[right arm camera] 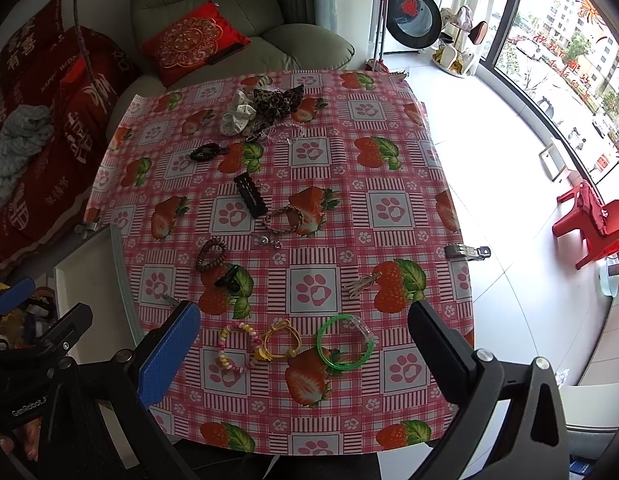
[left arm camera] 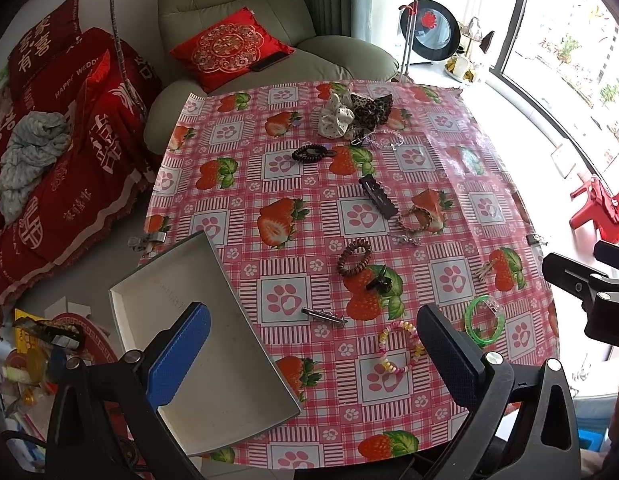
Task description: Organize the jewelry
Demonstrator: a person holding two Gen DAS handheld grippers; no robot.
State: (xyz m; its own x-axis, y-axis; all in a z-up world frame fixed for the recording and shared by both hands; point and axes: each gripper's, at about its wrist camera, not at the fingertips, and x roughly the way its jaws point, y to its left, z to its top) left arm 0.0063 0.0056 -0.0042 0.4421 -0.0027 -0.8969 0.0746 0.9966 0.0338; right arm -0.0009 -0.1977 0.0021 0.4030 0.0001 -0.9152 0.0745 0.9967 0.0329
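Hair ties, clips and bracelets lie scattered over the strawberry tablecloth (left arm camera: pixel 449 280). An empty white tray (left arm camera: pixel 197 320) sits at the table's left front corner. My left gripper (left arm camera: pixel 313 320) hovers open above the tray's right rim, holding nothing. My right gripper (right arm camera: pixel 305 320) is open above the front edge, over a pastel bead bracelet (right arm camera: pixel 235 346), a yellow tie (right arm camera: pixel 281 338) and a green bangle (right arm camera: pixel 343 346). Farther back lie a brown coil tie (right arm camera: pixel 211 254), a black claw clip (right arm camera: pixel 229 278), a black barrette (right arm camera: pixel 250 194), a braided bracelet (right arm camera: pixel 283 219) and scrunchies (right arm camera: pixel 261 108).
A silver hair clip (left arm camera: pixel 323 315) lies beside the tray. A wooden clip (right arm camera: pixel 361 282) rests near the right edge, where a metal clamp (right arm camera: pixel 467 251) holds the cloth. A green armchair (left arm camera: pixel 249 40) and red sofa (left arm camera: pixel 69 140) stand behind; a red stool (right arm camera: pixel 589 224) is at right.
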